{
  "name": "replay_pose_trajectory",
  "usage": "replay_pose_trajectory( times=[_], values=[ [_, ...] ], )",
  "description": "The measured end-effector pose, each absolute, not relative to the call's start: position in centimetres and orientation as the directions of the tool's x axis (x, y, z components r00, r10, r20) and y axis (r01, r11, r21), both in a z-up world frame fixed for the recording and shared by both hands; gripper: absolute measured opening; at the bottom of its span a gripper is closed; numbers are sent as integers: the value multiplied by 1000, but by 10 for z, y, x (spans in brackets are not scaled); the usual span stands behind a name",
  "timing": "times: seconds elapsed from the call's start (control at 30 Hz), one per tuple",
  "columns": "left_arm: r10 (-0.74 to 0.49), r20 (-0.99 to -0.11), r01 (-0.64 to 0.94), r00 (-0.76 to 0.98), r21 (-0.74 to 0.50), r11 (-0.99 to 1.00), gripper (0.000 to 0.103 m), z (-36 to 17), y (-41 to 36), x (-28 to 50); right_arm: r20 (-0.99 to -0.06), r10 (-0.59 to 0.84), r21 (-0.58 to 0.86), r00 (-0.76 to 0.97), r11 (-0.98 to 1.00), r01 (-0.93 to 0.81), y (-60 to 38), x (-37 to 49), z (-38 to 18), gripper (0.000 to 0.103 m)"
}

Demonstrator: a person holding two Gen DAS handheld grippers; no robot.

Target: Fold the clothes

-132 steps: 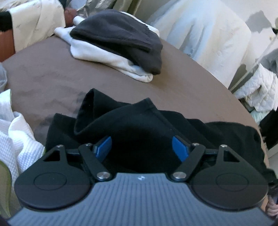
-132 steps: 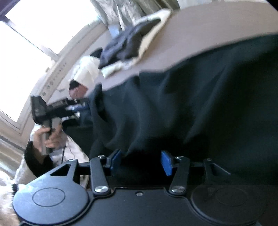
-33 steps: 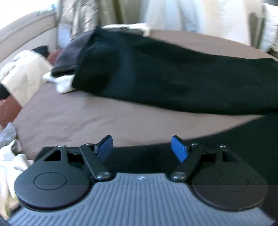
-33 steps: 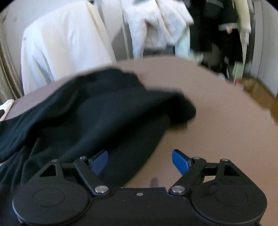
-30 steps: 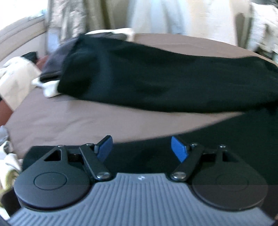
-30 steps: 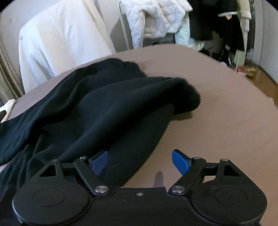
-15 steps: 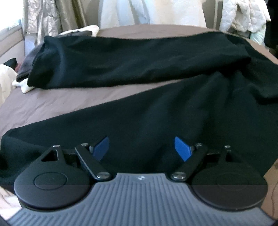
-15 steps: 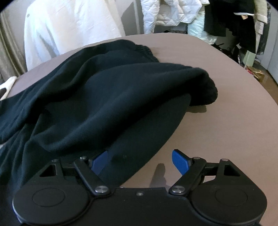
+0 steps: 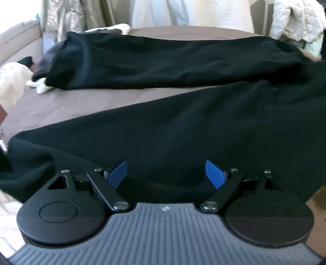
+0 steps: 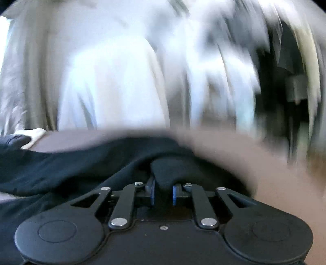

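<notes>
Two tools are working on one black garment (image 9: 183, 130) spread over a round brown table (image 9: 67, 106). In the left wrist view, the left tool (image 9: 166, 172) is hanging just above the near part of the garment with its blue pads (image 9: 117, 172) standing wide apart; cloth is lying below and between them, but the pads are not pressing on it. In the right wrist view, the right tool (image 10: 162, 192) is closing its jaws, and a bunched fold of the black cloth is sitting squeezed between its pads (image 10: 151, 192), humping up just ahead of them. That view is heavily blurred, so little beyond the fold is readable.

Past the left tool, the garment is stretching in two long bands: a near one running across the table toward the left edge, and a farther one lying nearly level across the middle, with bare table showing as a wedge between them. At the far band's left end, a dark and white pile (image 9: 40, 81) is peeking out from under it. Beyond the table, pale curtains (image 9: 81, 16) and white hanging clothes (image 9: 295, 22) are filling the background.
</notes>
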State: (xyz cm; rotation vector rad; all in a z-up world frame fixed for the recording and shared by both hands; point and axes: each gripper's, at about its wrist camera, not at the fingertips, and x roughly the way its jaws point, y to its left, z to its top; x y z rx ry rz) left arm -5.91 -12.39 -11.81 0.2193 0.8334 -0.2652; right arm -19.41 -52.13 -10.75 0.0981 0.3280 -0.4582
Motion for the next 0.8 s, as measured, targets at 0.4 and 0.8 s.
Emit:
replay_pose_trajectory(
  times=[0.4, 0.8],
  values=[
    [-51, -810, 248, 584, 118, 962, 84, -116, -99, -58, -681, -93, 335, 726, 842, 422, -567, -249, -182, 29],
    [-21, -848, 171, 529, 82, 982, 90, -121, -79, -61, -493, -46, 812, 869, 333, 479, -704, -220, -212, 91]
  ],
)
